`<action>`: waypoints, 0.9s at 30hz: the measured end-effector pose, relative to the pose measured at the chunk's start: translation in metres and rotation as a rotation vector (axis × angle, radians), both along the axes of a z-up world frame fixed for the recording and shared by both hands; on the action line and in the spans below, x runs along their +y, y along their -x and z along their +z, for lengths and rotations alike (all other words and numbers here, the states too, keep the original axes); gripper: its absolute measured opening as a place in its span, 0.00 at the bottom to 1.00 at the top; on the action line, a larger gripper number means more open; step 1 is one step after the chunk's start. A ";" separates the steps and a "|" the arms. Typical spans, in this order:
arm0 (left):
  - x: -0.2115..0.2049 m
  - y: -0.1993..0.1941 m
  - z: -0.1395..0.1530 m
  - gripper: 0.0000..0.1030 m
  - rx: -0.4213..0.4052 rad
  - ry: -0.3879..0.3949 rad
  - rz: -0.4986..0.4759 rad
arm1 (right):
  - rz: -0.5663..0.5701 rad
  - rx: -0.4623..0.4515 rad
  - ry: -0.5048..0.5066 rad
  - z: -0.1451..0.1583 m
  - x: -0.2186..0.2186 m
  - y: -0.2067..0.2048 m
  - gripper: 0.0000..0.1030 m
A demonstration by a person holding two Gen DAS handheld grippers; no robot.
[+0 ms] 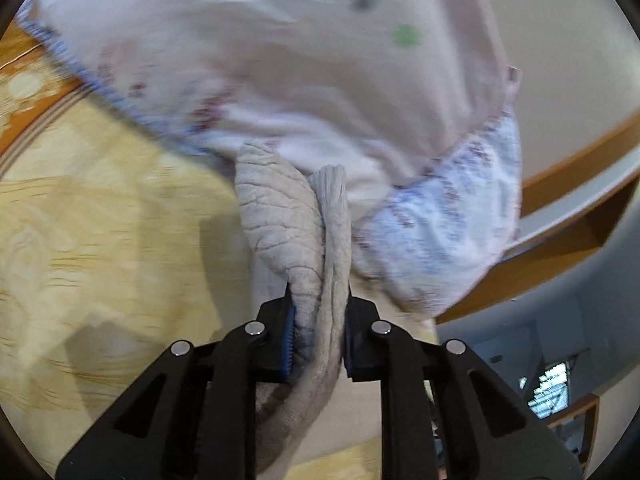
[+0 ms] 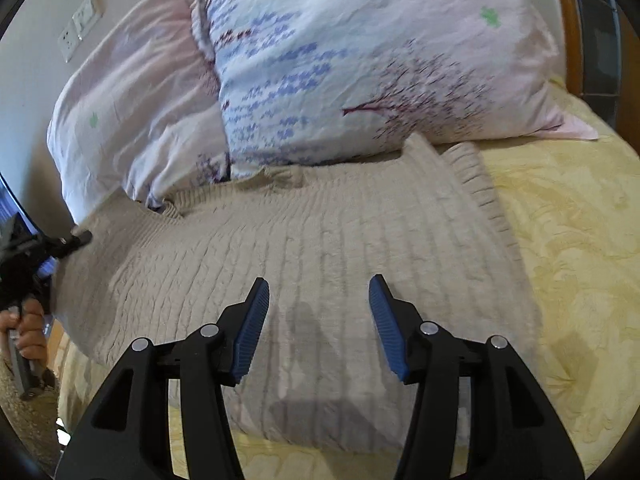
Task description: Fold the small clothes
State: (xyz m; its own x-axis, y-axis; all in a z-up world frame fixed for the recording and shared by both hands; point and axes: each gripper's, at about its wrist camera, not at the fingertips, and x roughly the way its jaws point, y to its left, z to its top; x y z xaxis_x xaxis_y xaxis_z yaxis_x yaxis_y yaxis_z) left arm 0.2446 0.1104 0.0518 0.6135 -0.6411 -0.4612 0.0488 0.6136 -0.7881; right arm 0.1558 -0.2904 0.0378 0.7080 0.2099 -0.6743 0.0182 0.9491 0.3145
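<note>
A beige ribbed knit garment (image 2: 312,240) lay spread across the yellow patterned bedspread (image 2: 568,240), its far edge reaching the foot of two pillows. One ribbed band ran along its right side, and a ribbed opening sat at its far left, just beside the pillows. In the left wrist view a bunched fold of the same knit (image 1: 288,232) rose between the fingers of the left gripper (image 1: 318,340), whose blue pads were clamped on the cloth from both sides; that view was blurred. In the right wrist view the tip of that left gripper (image 2: 80,238) met the garment's left edge, with a person's hand (image 2: 30,332) wrapped around its handle lower at the left margin.

The right gripper (image 2: 318,328) hovered over the near middle of the garment with its jaws standing well apart and nothing between them; its shadow fell on the knit below.

Beyond the garment, a pale pink pillow (image 2: 132,100) leaned at the far left and a pillow printed with blue marks and a dark branching tree (image 2: 360,60) stood to its right, overlapping it. A wall plate with sockets (image 2: 80,24) sat on the wall at the far left, and a wooden bed frame (image 2: 570,32) curved along the far right.
</note>
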 end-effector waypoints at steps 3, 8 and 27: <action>-0.031 -0.002 0.014 0.17 -0.036 0.035 -0.053 | -0.011 -0.011 -0.026 0.003 -0.009 0.006 0.53; -0.080 -0.009 0.022 0.16 -0.050 0.079 -0.122 | -0.030 -0.033 -0.048 0.008 -0.023 0.014 0.53; -0.210 -0.010 -0.009 0.50 0.013 0.177 -0.400 | -0.124 -0.045 -0.222 0.017 -0.093 0.031 0.53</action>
State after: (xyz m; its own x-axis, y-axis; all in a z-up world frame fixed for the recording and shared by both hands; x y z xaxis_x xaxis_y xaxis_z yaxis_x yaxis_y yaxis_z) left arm 0.2547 -0.0998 0.0431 0.2955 -0.8970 -0.3288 0.2445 0.4037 -0.8816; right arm 0.1247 -0.3836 0.0550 0.7658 0.2584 -0.5888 0.1119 0.8482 0.5178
